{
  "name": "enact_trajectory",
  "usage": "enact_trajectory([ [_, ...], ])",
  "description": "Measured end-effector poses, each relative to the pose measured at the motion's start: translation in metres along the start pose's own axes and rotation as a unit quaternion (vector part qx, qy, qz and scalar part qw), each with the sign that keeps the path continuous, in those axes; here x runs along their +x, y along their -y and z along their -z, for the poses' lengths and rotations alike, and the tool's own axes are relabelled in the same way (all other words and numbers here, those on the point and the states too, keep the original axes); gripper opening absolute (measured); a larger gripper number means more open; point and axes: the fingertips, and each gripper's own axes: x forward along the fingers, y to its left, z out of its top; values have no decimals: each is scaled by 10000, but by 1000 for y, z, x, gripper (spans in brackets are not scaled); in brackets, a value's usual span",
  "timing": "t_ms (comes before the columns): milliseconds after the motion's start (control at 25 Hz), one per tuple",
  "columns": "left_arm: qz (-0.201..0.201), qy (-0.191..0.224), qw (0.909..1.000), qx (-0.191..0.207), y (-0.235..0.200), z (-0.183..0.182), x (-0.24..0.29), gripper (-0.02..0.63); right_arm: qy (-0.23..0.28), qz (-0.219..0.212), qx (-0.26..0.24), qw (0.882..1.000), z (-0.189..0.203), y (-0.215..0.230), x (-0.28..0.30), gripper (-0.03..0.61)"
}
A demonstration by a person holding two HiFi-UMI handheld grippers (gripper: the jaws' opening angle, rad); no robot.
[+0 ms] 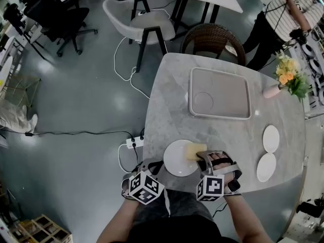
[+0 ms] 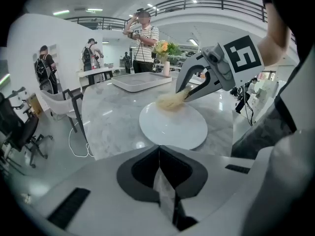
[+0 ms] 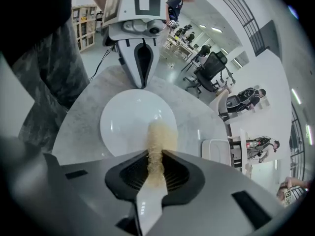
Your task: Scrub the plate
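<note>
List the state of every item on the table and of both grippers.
Plate: flat on the table, sponge resting on it.
Sponge: clamped in the right gripper, touching the plate.
Right gripper: shut on the sponge.
Left gripper: shut, empty, by the plate's rim.
Tray: empty.
Farther small plate: empty.
Nearer small plate: empty.
Vase: upright, holding flowers.

We are standing in an open office-lab hall: swivel chairs (image 1: pixel 66 14), cables (image 1: pixel 76 132) trailing across the floor (image 1: pixel 76 85), railed gallery (image 2: pixel 216 2) running overhead.
</note>
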Motion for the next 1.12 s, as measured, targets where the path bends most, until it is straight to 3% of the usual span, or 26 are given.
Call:
enact_trajectory([
  [440, 50, -51, 10000, 60, 3, 2, 3, 14, 72, -400, -540, 9977, -4, -40, -16, 71],
  [880, 43, -43, 10000, 7, 2, 2, 4, 14, 462, -1038, -801, 9903, -33, -63, -23, 71],
  [1120, 32, -41, 10000, -8, 2, 1, 4, 14, 726, -1151, -986, 9858, -54, -66, -22, 71],
])
